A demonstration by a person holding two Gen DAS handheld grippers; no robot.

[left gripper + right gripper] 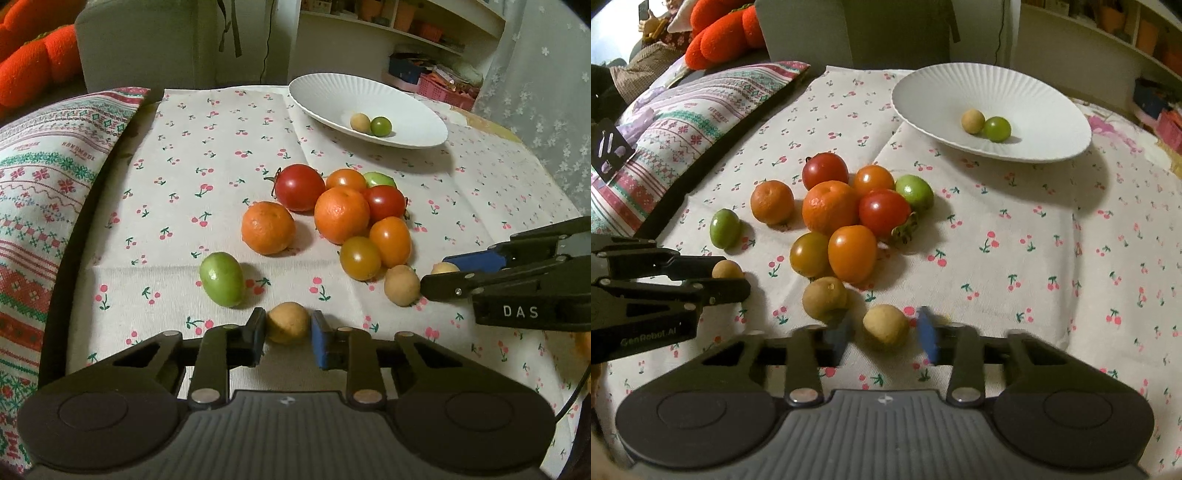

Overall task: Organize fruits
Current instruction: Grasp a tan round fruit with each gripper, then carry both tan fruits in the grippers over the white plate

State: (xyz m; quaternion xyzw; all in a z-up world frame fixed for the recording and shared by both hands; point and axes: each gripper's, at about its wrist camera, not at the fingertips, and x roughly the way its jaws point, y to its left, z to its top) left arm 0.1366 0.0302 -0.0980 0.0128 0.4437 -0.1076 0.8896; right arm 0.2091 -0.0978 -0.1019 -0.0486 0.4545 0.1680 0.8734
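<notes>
On the left, the left gripper (288,334) has a small tan fruit (287,322) sitting squarely between its fingers (255,334). The left pad looks to be touching the skin and the right pad stands just beside it, so the fingers are nearly closed on it, though I cannot tell whether they grip it yet. This fruit is round, with no long axis to line up with, and it rests on the cherry-print counter (229,147) dead ahead of the fingers.

Further right, the right gripper (884,336) brackets a second tan fruit (885,326). Its blue fingers (929,334) are blurred, and there is a visible gap on each side, so they are open around it.

Each hand is nearest its own fruit, so both picks look ready. The white plate (960,85), already holding a tan fruit and a green one, lies well apart at the far right, closer to the right hand's side.
</notes>
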